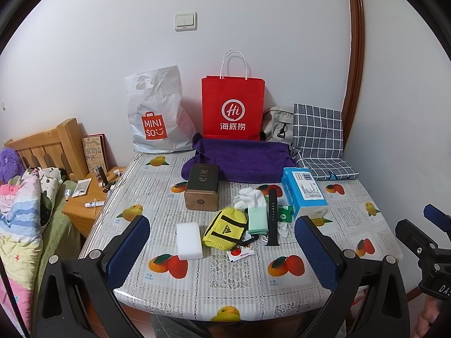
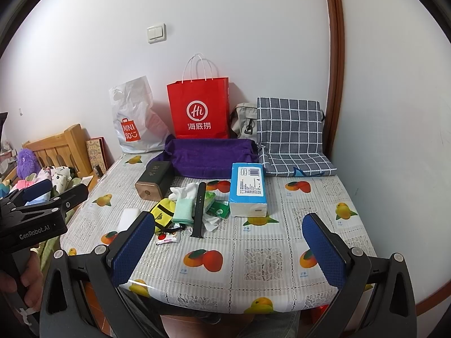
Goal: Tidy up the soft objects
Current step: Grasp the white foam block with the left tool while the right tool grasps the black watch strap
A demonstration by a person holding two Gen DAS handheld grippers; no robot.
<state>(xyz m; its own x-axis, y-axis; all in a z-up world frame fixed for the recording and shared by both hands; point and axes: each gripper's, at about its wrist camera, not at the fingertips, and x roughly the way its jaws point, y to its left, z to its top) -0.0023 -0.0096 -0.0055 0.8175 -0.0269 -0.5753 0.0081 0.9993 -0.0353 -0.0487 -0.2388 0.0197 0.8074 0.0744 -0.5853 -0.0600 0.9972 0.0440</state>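
Left hand-held gripper: spread wide and empty above the near edge of the worktop, blue pads facing each other.
Right hand-held gripper: likewise wide apart, holding nothing, over the near right of the worktop.
White sponge block: lies flat on the fruit-print cloth, just left of the yellow pouch.
Soft-object cluster: the yellow pouch, a mint green sock, a white sock and a black watch strap lie bunched at mid-worktop, touching or overlapping.
Snack packet: peeks out from under the pouch's near side.
Tissue pack: blue and white, just right of the cluster.
Dark tin: behind the sponge block, left of the socks.
Purple towel: spread across the far part of the worktop.
Checked cushion: propped at the far right corner.
Against the wall: a red paper bag and a white plastic bag, both upright.
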